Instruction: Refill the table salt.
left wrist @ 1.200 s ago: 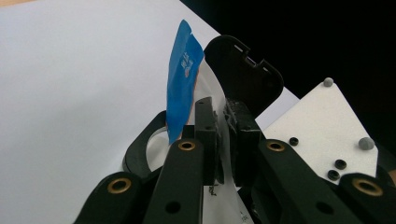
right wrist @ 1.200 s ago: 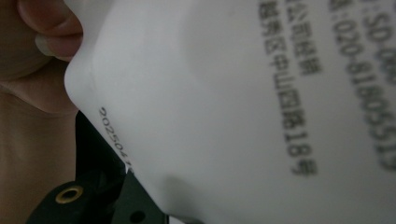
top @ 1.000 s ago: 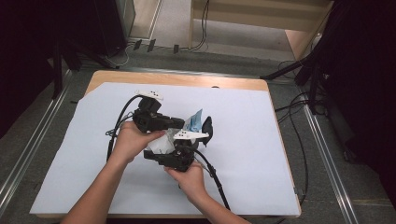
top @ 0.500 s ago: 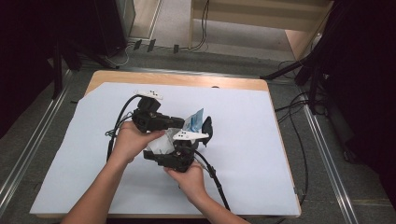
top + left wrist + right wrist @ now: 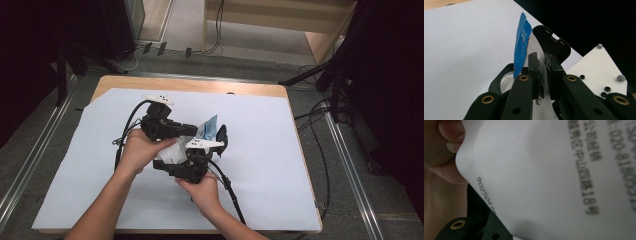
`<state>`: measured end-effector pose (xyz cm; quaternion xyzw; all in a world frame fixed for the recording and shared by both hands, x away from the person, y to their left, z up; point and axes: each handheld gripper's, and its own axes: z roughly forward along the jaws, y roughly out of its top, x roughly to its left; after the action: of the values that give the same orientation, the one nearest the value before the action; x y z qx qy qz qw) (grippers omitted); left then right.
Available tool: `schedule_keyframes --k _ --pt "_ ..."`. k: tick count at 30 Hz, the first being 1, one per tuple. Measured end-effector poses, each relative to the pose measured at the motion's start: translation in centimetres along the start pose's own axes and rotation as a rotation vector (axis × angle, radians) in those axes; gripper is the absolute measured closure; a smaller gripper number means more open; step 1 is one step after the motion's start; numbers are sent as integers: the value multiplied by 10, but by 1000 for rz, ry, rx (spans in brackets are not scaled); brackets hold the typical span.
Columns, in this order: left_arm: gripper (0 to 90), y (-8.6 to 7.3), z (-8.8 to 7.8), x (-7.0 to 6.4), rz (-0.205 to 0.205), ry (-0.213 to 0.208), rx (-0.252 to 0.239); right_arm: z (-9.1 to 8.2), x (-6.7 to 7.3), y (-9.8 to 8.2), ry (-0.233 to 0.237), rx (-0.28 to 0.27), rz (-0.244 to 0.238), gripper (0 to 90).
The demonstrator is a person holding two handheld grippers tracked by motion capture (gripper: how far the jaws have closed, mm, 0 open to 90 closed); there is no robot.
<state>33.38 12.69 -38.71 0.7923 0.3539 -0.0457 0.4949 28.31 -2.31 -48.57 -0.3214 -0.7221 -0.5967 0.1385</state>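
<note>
Right at the middle of the table, the left gripper (image 5: 543,72) has its two black jaws closed tight on the thin clear edge of a plastic pouch (image 5: 522,47), which stands upright between the pads with its blue printed top rising above them. Seen from the high view, the left gripper (image 5: 192,131) and the right gripper (image 5: 220,137) meet over this pouch (image 5: 207,127), held just above the table by both hands. The right gripper's jaws stand partly apart; its own view is taken up by the pouch's white back (image 5: 554,177) pressed close to the lens, so whether its pads press on the pouch cannot be told. A fingertip (image 5: 451,132) touches the pouch's upper corner there.

Printed on that white back is a black date code starting "202504", a blurred number reading about "020-818", and lines of Chinese characters ending in "18", too soft to read fully.

Beneath the hands lies a large white sheet (image 5: 280,165) covering most of a light wooden table (image 5: 200,85). Grey floor (image 5: 350,165), metal rails (image 5: 30,160) and black cables (image 5: 320,150) surround it, with a pale wooden frame (image 5: 280,20) beyond.
</note>
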Motion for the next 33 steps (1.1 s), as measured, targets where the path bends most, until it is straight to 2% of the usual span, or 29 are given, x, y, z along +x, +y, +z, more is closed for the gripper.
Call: schedule_keyframes --k 20,26,33 --pt "852 1 1 0 -5 -1 8 1 0 1 -9 3 -1 624" --pt "852 0 1 1 -9 -1 8 2 1 0 -22 9 -15 623" --pt "852 0 1 1 -12 -1 7 3 3 0 -42 16 -54 618"
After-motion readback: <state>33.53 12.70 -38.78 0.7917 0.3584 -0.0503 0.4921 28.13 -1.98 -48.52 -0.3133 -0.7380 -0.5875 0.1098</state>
